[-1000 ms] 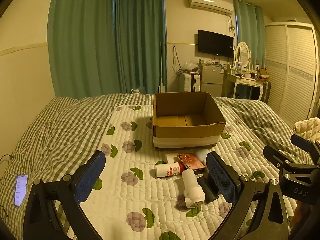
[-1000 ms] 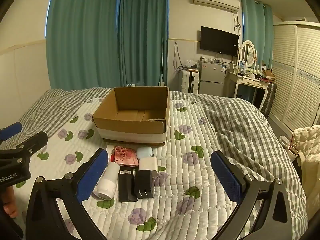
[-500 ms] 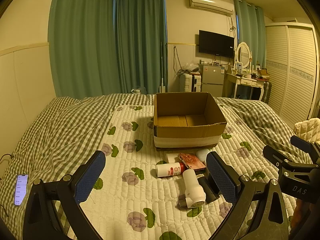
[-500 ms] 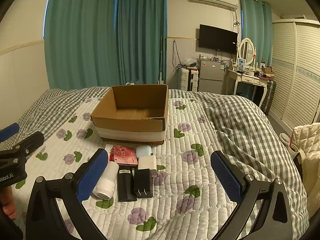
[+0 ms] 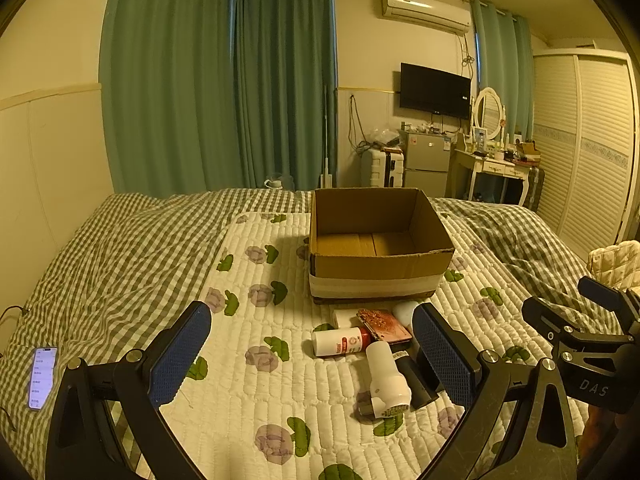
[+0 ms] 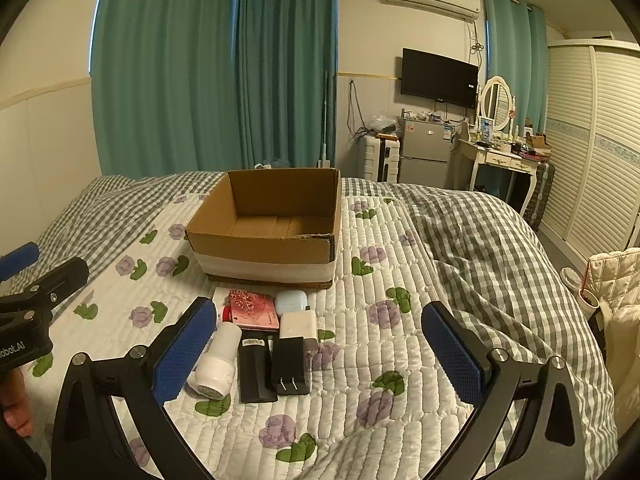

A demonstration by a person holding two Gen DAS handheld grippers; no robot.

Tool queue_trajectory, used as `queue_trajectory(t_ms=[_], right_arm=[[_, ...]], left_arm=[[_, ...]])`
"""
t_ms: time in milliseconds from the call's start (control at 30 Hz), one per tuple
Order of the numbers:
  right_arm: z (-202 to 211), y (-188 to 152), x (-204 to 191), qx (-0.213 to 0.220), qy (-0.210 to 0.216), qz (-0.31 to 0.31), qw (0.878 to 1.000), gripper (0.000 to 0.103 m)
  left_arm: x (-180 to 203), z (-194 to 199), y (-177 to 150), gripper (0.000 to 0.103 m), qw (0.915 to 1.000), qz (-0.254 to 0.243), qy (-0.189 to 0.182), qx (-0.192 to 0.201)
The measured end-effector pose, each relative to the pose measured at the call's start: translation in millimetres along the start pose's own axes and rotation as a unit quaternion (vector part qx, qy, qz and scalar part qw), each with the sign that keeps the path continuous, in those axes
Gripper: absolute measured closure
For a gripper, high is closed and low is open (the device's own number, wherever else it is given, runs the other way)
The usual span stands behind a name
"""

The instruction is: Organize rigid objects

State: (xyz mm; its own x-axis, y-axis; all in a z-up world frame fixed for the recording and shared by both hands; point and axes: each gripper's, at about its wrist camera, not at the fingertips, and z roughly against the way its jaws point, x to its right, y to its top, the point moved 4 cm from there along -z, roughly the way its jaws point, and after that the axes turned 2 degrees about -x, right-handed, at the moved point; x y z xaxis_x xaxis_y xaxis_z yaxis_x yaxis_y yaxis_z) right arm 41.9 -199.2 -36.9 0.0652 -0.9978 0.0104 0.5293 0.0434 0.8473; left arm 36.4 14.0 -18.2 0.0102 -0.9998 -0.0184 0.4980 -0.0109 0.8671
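Right wrist view: the white bottle [image 6: 218, 364], black case [image 6: 255, 372] and black plug [image 6: 289, 366] lie on the bed [image 6: 400, 320] before the empty box [image 6: 272, 226]. Probably light, stiff, slippery; pinch mid-body. Both grippers' jaws gape, released.

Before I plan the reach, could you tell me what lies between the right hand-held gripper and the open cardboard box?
In the right wrist view, a cluster of small items lies on the quilt between the right hand-held gripper and open cardboard box.

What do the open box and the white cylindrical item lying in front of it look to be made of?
Box: brown corrugated cardboard, matte, with raw cut edges and a pale band of what looks like tape round its base. White cylindrical item: probably smooth moulded plastic, given its faint sheen.
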Motion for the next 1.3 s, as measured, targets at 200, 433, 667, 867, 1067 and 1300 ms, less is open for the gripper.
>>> queue_trajectory(t_ms=[200, 433, 667, 867, 1067, 1300], right_arm=[[-0.2, 1.8, -1.5, -0.001, 0.002, 0.002, 1.000, 0.000], [-0.7, 1.8, -3.4, -0.003, 0.003, 0.005, 1.000, 0.000], [-1.2, 0.5, -6.1, -0.004, 0.004, 0.008, 1.000, 0.000], [-0.9, 0.7, -6.2, -0.003, 0.004, 0.008, 1.000, 0.000], [-1.1, 0.8, -7.4, -0.003, 0.004, 0.008, 1.000, 0.000], [0.4, 5.4, -7.8, -0.005, 0.005, 0.009, 1.000, 0.000]], left_arm=[[0.2, -1.0, -0.2, 0.000, 1.0000, 0.000, -0.001, -0.002], [1.3, -2.1, -1.0, 0.000, 1.0000, -0.001, -0.002, -0.003], [2.9, -2.6, -2.7, 0.000, 1.0000, -0.001, -0.002, -0.003], [3.4, -2.4, -3.7, 0.000, 1.0000, 0.000, -0.001, -0.004], [4.1, -1.7, -3.0, 0.000, 1.0000, -0.001, -0.001, -0.003], [7.2, 2.3, 1.4, 0.000, 1.0000, 0.001, 0.001, 0.001]])
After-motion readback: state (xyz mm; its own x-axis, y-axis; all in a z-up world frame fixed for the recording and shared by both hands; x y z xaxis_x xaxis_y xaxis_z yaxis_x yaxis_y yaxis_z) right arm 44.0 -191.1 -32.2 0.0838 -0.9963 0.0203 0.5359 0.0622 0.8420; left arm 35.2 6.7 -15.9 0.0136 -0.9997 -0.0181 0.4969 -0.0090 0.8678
